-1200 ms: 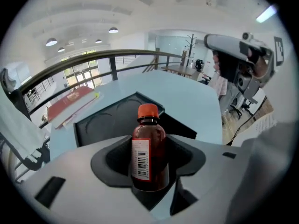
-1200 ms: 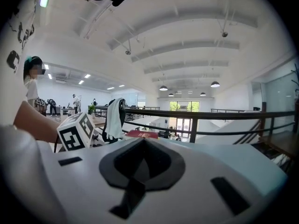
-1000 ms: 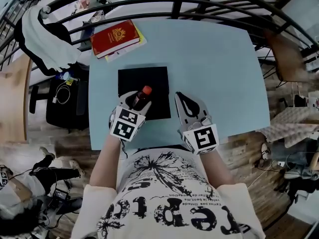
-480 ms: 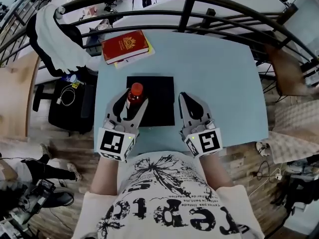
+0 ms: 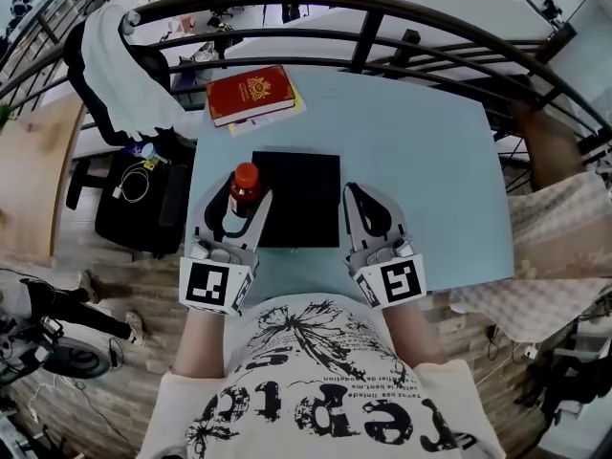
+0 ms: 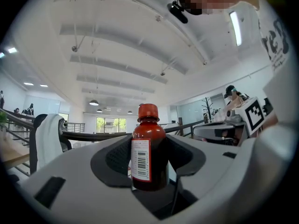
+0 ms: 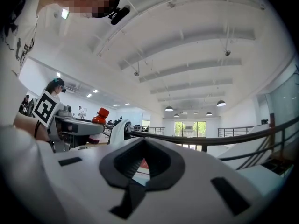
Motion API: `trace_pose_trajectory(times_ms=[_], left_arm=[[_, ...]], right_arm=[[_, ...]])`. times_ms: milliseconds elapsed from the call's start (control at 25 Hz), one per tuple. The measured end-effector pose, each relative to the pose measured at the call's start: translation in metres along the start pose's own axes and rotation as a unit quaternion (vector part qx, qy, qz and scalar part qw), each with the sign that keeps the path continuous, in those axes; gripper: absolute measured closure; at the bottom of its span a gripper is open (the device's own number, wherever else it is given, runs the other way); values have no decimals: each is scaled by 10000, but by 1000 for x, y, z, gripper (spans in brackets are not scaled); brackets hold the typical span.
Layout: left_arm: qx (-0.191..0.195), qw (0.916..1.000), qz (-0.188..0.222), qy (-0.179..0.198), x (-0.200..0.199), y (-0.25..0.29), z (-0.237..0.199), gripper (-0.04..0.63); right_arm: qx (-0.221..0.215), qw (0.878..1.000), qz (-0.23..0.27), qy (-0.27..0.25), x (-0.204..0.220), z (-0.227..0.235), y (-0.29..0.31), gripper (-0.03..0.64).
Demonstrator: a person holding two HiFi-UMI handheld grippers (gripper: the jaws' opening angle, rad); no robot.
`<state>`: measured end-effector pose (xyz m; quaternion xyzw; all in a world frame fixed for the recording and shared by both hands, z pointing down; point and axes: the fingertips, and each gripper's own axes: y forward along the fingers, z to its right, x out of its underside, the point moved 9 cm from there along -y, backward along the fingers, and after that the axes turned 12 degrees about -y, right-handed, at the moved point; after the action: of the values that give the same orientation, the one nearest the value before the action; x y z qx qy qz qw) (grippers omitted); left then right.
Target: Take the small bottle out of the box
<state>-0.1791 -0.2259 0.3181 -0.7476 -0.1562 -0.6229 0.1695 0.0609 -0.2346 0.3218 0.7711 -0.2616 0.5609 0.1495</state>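
The small bottle (image 5: 245, 187), dark brown with a red cap and a white barcode label, stands upright between the jaws of my left gripper (image 5: 239, 201), which is shut on it. It hangs just past the left edge of the flat black box (image 5: 304, 199) on the light blue table (image 5: 430, 161). In the left gripper view the bottle (image 6: 148, 148) fills the gap between the dark pads (image 6: 114, 158). My right gripper (image 5: 360, 199) rests at the box's right edge, shut and empty; in its own view the right gripper (image 7: 143, 143) has its pads meeting, with the bottle (image 7: 98, 119) far left.
A red book (image 5: 251, 94) lies on a yellow one at the table's far left corner. A dark metal railing (image 5: 363, 27) curves behind the table. A chair with a white cloth (image 5: 115, 75) over it stands left of the table, above a black bag.
My left gripper has carried the bottle from over the box to the left, past the box's left edge, and turned it upright. The right gripper has barely moved.
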Motion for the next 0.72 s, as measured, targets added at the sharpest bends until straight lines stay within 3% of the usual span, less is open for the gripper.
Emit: trace_pose_trajectory(times_ms=[720], left_arm=[[93, 9999, -92, 89, 3, -3, 0, 364]], right_arm=[[-131, 9997, 140, -128, -11, -11, 3, 607]])
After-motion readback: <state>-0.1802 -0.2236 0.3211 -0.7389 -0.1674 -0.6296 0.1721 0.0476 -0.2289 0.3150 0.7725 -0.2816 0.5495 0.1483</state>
